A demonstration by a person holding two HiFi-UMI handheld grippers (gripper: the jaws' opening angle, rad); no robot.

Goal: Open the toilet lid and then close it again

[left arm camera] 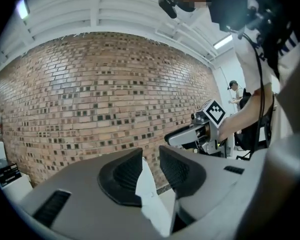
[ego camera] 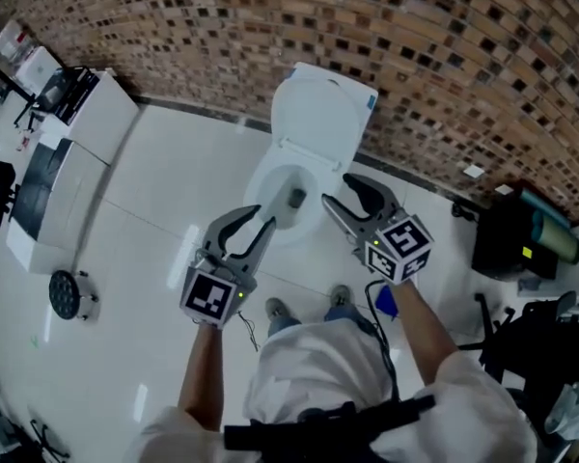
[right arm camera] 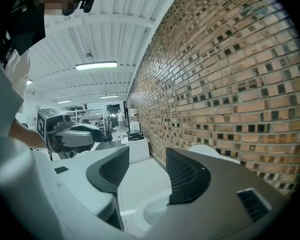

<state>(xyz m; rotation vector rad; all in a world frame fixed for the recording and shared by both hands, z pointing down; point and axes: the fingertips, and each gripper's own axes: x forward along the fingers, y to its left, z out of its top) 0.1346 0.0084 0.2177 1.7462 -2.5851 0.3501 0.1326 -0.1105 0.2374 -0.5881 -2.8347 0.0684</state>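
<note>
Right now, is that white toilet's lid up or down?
Up: the white plastic toilet lid stands raised, tilted back toward the brown brick wall, leaving the white bowl uncovered.

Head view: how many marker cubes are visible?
2. One marker cube sits on the left gripper, lower left of the toilet bowl; the other on the right gripper, right of it. None looks hidden.

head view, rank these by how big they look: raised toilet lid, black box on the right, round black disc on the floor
1. toilet lid
2. black box, only somewhat smaller
3. round black disc, clearly smallest
</note>
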